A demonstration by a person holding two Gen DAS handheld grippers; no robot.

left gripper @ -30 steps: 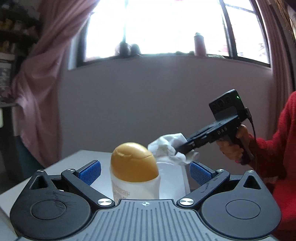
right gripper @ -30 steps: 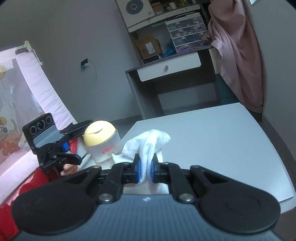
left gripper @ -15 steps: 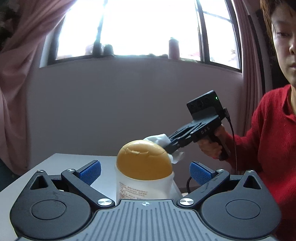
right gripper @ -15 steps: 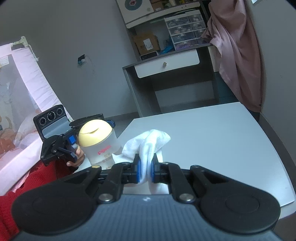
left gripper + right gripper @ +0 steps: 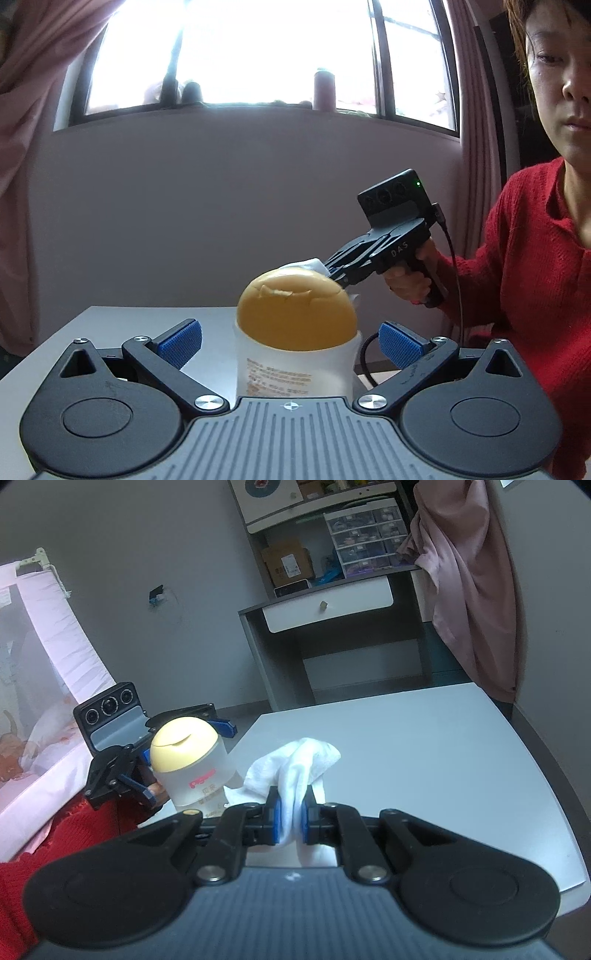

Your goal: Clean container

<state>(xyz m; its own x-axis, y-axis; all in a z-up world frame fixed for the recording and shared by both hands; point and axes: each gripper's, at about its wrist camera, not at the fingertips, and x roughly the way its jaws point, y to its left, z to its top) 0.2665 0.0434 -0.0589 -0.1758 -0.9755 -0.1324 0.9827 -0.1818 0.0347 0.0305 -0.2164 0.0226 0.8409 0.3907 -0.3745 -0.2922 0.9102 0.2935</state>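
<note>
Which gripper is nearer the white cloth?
Right. The right gripper is shut on the white cloth; the left gripper is apart from it, the container between its fingers.

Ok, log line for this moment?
right gripper: shut on white cloth, at yellow cap | left gripper: container between pads, grip unclear

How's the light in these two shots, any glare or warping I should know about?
Left wrist view: the window is blown out white, leaving the wall below dim, though the container stays readable. Right wrist view: even, cool light, no glare, and the white cloth is sharp. Both views bend straight edges, fisheye style.
</note>
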